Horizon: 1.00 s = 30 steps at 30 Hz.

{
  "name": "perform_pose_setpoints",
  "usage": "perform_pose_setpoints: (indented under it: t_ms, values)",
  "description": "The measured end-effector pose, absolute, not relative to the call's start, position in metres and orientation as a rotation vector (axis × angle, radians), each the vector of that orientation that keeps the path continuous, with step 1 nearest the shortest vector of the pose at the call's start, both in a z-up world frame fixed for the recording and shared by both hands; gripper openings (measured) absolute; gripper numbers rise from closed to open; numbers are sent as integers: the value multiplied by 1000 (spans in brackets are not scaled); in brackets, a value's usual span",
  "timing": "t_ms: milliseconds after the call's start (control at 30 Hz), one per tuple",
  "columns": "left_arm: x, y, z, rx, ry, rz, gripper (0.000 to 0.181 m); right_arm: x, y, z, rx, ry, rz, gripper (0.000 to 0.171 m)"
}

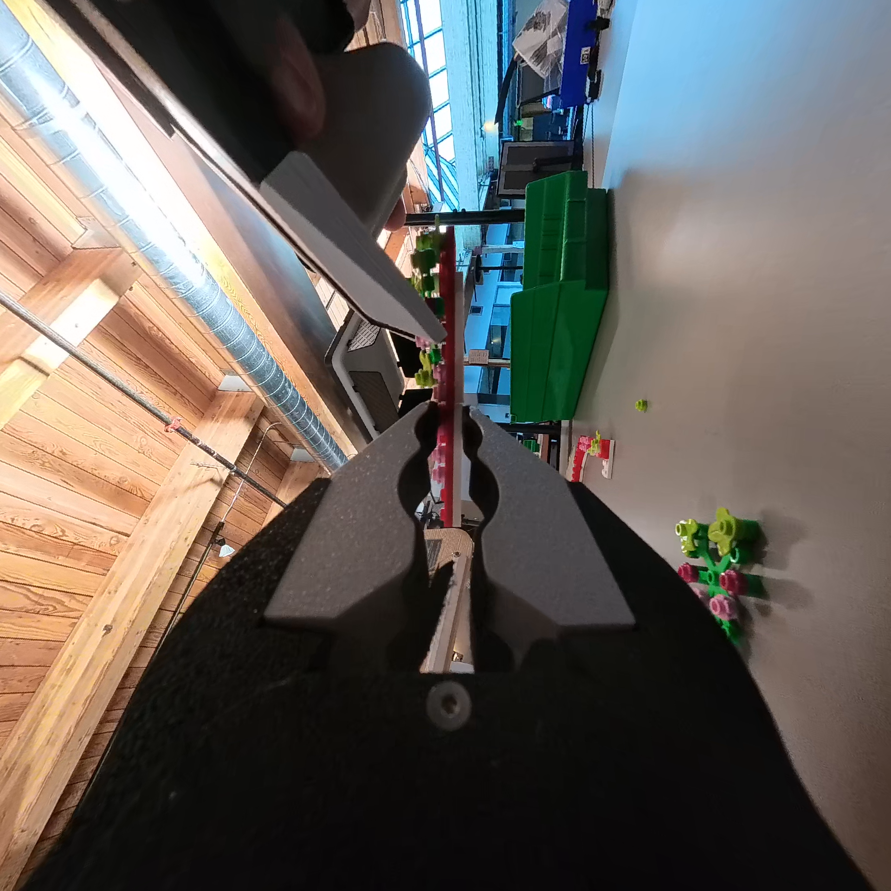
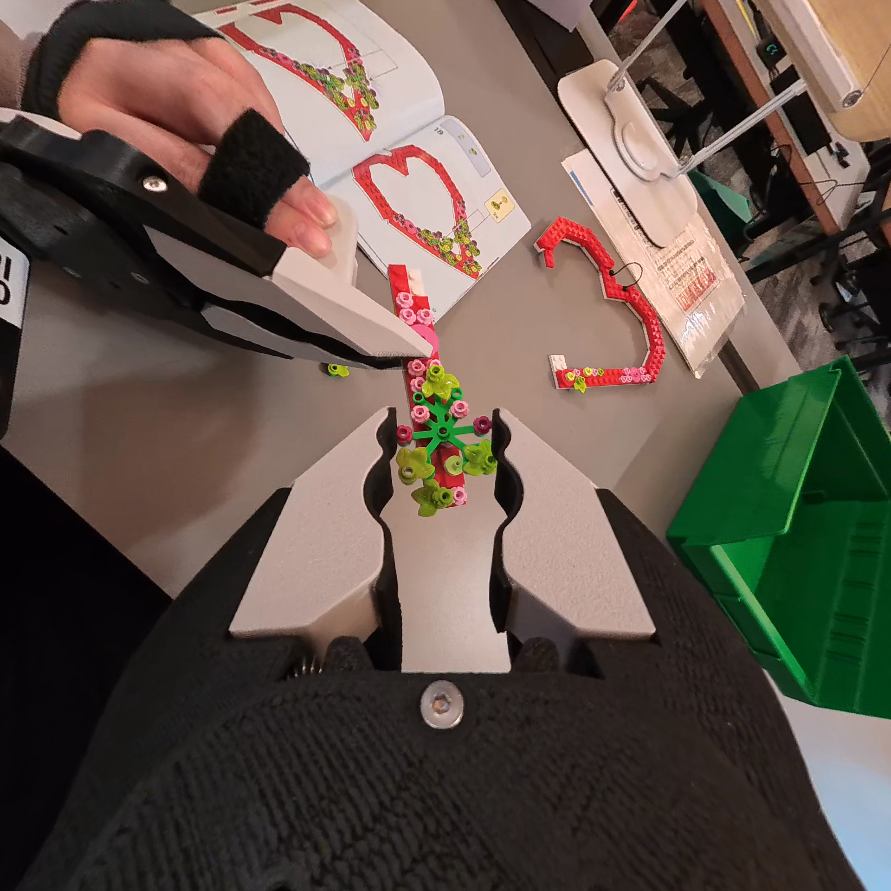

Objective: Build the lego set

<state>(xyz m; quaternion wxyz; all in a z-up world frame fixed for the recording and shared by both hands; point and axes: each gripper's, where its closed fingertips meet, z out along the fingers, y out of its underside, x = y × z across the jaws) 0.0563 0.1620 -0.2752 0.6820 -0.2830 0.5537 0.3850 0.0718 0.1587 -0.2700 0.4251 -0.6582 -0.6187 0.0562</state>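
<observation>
My left gripper [image 1: 451, 412] is shut on a red and white lego strip [image 1: 448, 366], seen edge-on and held above the grey table [image 1: 747, 337]. In the right wrist view the left gripper [image 2: 410, 354] comes in from the left and clamps that strip [image 2: 410, 289], which carries pink flowers and lime leaves. My right gripper [image 2: 443, 419] is open. Its fingertips [image 2: 381, 424] flank a green stem cluster [image 2: 441, 429] with magenta buds and lime leaves that sits on the strip. I cannot tell whether the fingers touch it.
A red half-heart frame [image 2: 622, 308] lies on the table beside an open instruction booklet [image 2: 419, 193]. A green bin [image 2: 795, 530] stands at the right. A loose flower cluster [image 1: 718, 573], a lime stud [image 1: 641, 405] and a small red-white piece [image 1: 590, 455] lie on the table.
</observation>
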Motion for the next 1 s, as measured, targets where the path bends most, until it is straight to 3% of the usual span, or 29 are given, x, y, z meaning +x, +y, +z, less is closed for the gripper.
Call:
perform_pose_setpoints:
  t_ms: [33,1000]
  values:
    - [56,162,-275,-634,1244,863,6,72,159,-270,-1643,-1550,138,38]
    - [57,164,-280,-653,1269,847,6,72,157,-276,-1645,-1569,146,45]
